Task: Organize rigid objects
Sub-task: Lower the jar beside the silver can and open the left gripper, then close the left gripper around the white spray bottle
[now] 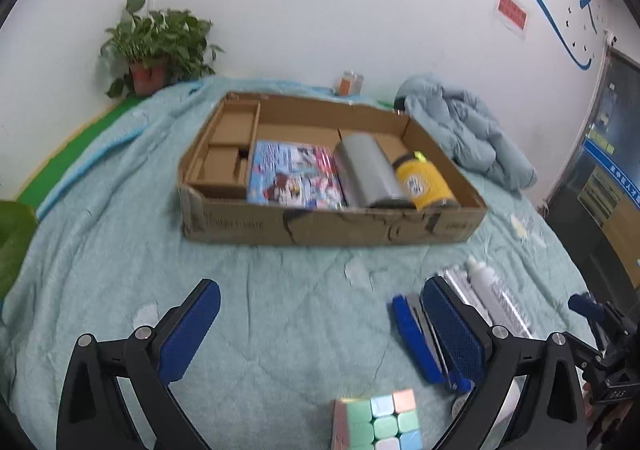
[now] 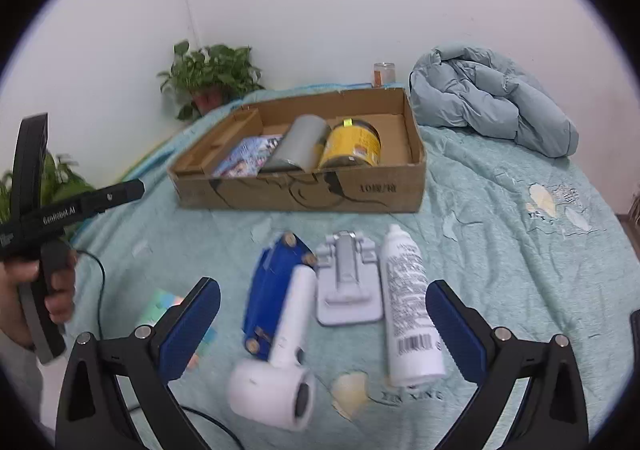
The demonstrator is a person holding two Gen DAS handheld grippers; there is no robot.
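Observation:
A shallow cardboard box [image 1: 332, 226] stands on the bed and holds a picture book [image 1: 294, 173], a grey cylinder [image 1: 370, 169] and a yellow jar [image 1: 424, 181]. My left gripper [image 1: 320, 284] is open and empty above the blanket, with a pastel puzzle cube [image 1: 376, 422] just below it and a blue stapler [image 1: 416, 338] by its right finger. My right gripper [image 2: 323, 284] is open too, hovering over a white hair dryer [image 2: 280, 362], the blue stapler [image 2: 272, 282], a grey holder [image 2: 346, 286] and a white spray bottle [image 2: 408, 310]. Neither gripper touches anything.
A hand [image 2: 36, 290] holds the left gripper's handle at the left of the right wrist view. A bunched blue duvet [image 2: 492, 105] lies right of the box. A potted plant [image 1: 156, 45] and a small jar [image 1: 350, 83] stand by the wall. A black cable [image 2: 100, 282] crosses the blanket.

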